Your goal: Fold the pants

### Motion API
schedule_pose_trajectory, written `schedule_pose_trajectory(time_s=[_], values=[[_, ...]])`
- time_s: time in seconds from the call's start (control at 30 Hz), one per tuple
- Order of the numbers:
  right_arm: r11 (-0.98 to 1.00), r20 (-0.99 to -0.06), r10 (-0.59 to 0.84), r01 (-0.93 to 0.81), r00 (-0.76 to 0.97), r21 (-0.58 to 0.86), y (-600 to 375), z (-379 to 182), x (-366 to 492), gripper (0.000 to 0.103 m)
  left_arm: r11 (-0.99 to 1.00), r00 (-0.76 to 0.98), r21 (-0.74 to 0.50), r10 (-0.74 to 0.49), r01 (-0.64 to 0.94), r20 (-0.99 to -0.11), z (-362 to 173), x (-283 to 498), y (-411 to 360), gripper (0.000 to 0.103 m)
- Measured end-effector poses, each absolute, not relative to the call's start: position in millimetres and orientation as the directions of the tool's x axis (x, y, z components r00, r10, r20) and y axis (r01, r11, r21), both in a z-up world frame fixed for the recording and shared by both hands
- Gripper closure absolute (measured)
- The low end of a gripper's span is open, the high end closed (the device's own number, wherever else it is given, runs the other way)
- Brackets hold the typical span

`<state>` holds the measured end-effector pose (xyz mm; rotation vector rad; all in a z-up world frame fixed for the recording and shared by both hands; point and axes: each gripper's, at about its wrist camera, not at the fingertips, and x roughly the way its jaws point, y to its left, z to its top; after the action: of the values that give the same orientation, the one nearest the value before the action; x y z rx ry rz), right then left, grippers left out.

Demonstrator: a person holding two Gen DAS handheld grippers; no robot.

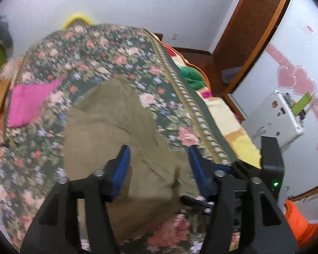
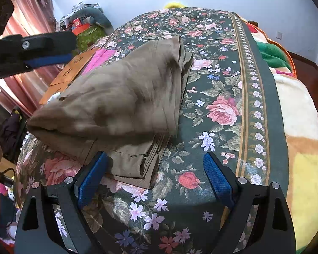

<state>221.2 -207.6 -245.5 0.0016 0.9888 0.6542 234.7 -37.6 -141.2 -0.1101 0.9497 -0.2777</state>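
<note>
- Floral bedspread (image 2: 218,97) covers a bed, with a white wall behind and a pink cloth (image 1: 29,103) lying at ten o'clock in the left wrist view.
- Khaki pants (image 2: 125,105) lie folded in a thick stack on the spread, at about eleven o'clock from the right gripper (image 2: 156,165).
- Right gripper's jaws stand wide apart, empty, just beside the stack's near corner.
- Left gripper (image 1: 159,158) hangs above the pants, jaws apart, holding nothing.
</note>
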Motion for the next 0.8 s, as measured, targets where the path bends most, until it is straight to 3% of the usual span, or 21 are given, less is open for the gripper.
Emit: schedule_pose_trajectory(time_s=[0.33, 0.57, 0.8], values=[[0.819, -0.753, 0.513, -0.497, 0.412, 0.285, -214.6, -237.0, 221.2, 0.013, 0.998, 0.609, -0.007, -0.043, 0.061, -0.792, -134.7, 274.7, 26.7, 0.016], [0.840, -0.726, 0.502, -0.464, 0.470, 0.280, -228.7, -223.0, 223.7, 0.013, 0.991, 0.531, 0.135, 0.105, 0.017, -0.841, -167.9, 339.3, 60.9, 0.015], [0.858, -0.722, 0.479, -0.438, 0.499, 0.267, -237.0, -216.4, 230.4, 0.013, 0.992, 0.412, 0.115, 0.081, 0.058, -0.907, -222.0, 392.1, 58.0, 0.015]])
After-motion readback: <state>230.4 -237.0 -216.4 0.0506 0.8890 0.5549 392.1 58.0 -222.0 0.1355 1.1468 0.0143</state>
